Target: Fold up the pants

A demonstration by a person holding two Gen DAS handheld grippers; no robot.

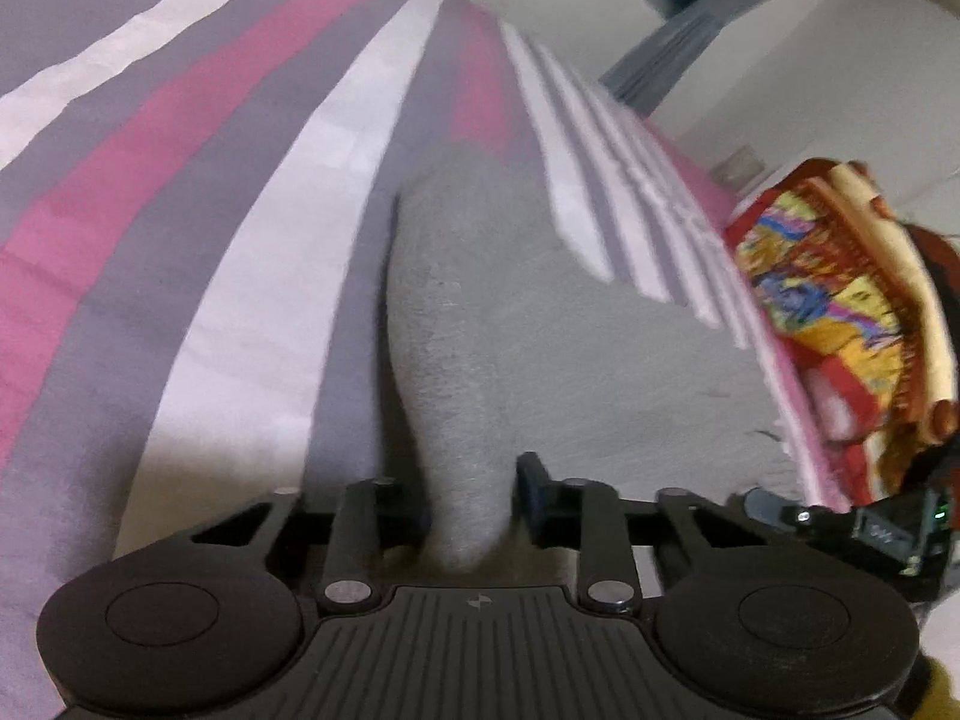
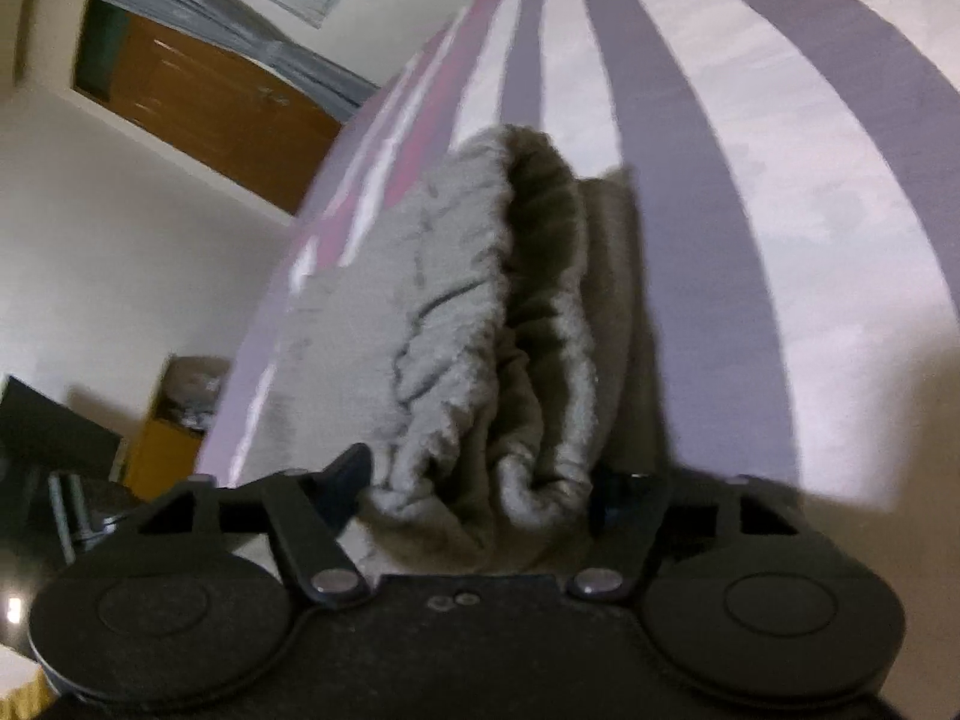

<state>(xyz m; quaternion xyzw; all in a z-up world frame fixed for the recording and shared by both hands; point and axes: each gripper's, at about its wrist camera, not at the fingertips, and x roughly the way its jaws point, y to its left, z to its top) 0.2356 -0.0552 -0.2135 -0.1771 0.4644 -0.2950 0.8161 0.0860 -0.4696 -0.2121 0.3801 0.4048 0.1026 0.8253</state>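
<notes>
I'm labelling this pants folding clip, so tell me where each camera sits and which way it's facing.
Left wrist: sits on the left gripper, looking forward and down along its fingers over grey pants pinched between them on the striped bedsheet; a colourful cloth lies at right.
Right wrist: sits on the right gripper, facing the bunched waistband between its fingers, towards a wooden door.
Shared: the pants and the bedsheet. No hand or sleeve shows.

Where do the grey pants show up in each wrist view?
Left wrist: grey pants run from centre down into the left gripper, a narrow fold pinched.
Right wrist: pants bunched in the centre, elastic waistband between the right gripper fingers.
Shared landmark: striped bedsheet.
</notes>
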